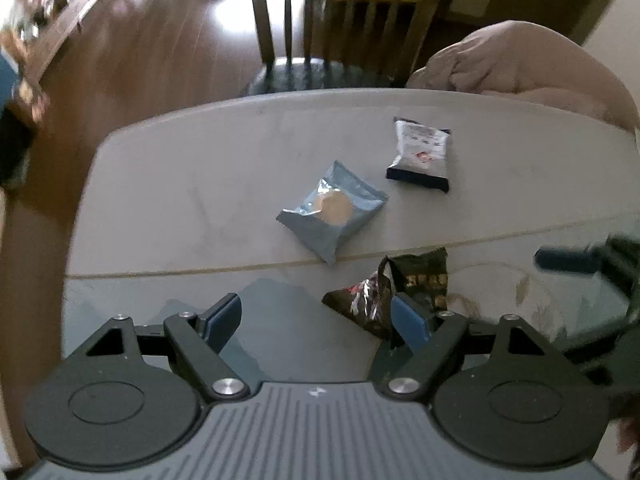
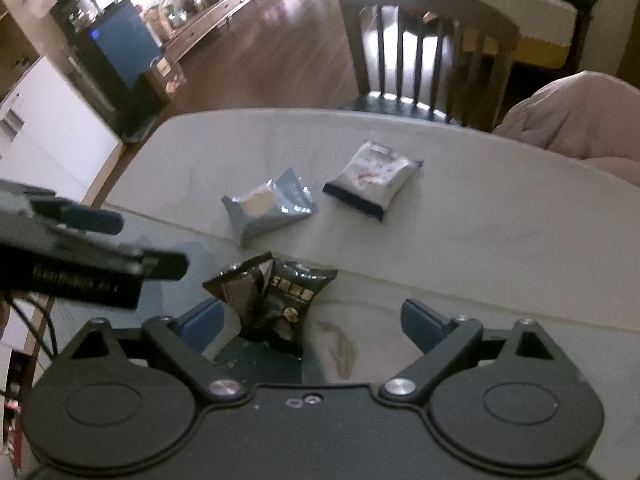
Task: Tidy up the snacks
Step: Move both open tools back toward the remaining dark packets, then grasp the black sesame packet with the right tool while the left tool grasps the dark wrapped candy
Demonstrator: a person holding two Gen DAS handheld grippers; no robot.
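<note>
Both tools wide open, nothing held. Left tool & right tool hover over pale grey counter. Crumpled black foil snack pkt nearest, blue-grey biscuit pkt mid, white/black-edged pkt farthest.

Both my wrist cameras sit low over the pale oval table, facing the dark slatted wooden chair; each shows the same three packets, near.
</note>
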